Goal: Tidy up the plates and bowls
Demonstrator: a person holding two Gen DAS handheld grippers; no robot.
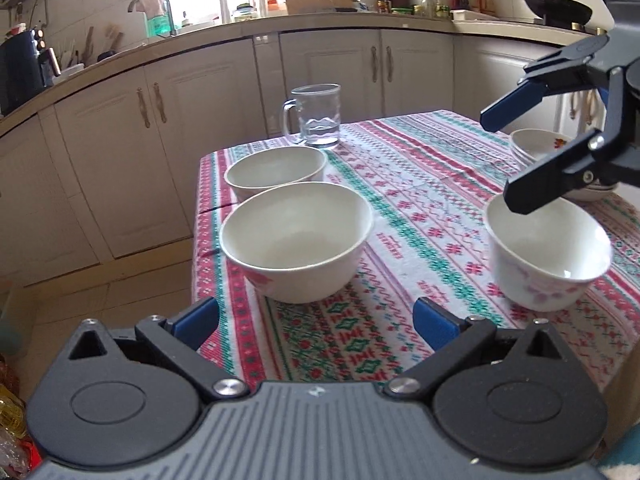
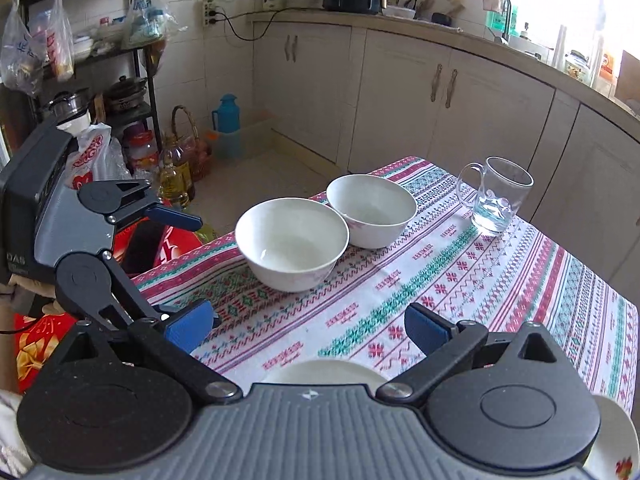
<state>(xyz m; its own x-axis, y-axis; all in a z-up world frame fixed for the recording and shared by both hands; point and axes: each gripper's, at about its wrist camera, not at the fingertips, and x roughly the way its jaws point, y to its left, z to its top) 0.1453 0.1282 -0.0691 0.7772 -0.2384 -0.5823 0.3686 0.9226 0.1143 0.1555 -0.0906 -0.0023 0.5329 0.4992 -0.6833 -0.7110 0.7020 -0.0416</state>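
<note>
While both grippers hover empty over the table point(image 1: 420, 152), the relation that matters is which bowl sits in front of which one.

Left gripper point(image 1: 316, 320): jaws wide apart, nothing between them. Near bowl point(image 1: 296, 240) lies dead ahead of it, just past the fingertips, on the cloth near the table's left edge. Far bowl point(image 1: 276, 168) sits right behind the near one, rims touching or nearly so; can't tell which. Both upright, both empty. Round, so no long axis to line up with; any rim approach works.

Right gripper point(image 1: 508, 160): in the left view its jaws stand apart, empty, hanging above the small bowl point(image 1: 548, 252) without touching it. That bowl is upright, floral print on the side, well apart from the other two. Behind it a stack point(image 1: 528, 144) of flowered dishes, partly hidden by the gripper. In the right view a plate rim point(image 2: 324, 372) shows just under the fingers, and another flowered dish point(image 2: 616, 440) at bottom right.

Mug point(image 1: 316, 116) stands at the far edge, behind the far bowl, not part of the job.

Judgement: left hand is nearer the near/far pair, right hand nearer the small bowl and the stack. Likely next move is nesting bowls; left would go forward and down onto the near bowl's rim. Risk: knocking the far bowl, since the two are so close.
</note>
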